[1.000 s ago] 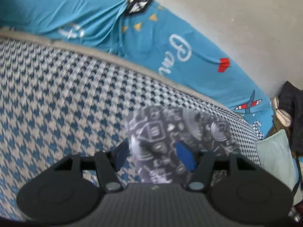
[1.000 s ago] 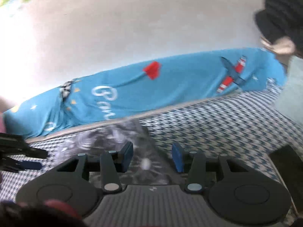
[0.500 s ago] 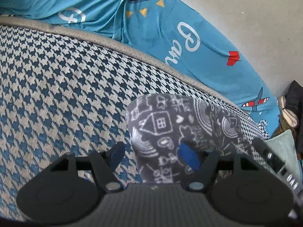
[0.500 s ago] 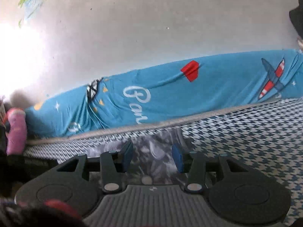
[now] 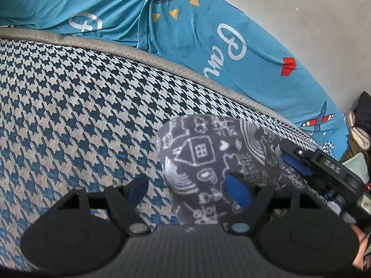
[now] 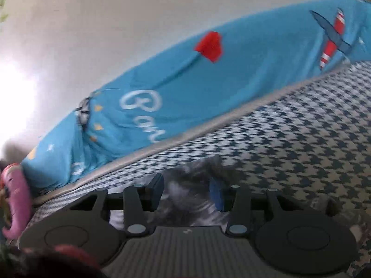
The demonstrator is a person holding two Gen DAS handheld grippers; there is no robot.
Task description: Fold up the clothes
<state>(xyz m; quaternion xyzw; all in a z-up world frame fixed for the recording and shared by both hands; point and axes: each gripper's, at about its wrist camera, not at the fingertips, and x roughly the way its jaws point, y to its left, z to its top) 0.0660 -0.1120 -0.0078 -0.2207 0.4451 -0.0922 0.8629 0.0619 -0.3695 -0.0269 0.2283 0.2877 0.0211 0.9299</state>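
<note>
The left gripper (image 5: 189,188) has its fingers spread wide over the edge of the grey doodle-print garment (image 5: 208,159), which lies flat on the houndstooth mattress (image 5: 81,97). Further right, the right gripper (image 6: 186,192) also has its fingers apart over the same blurred cloth, below the blue printed sheet (image 6: 231,81).
</note>
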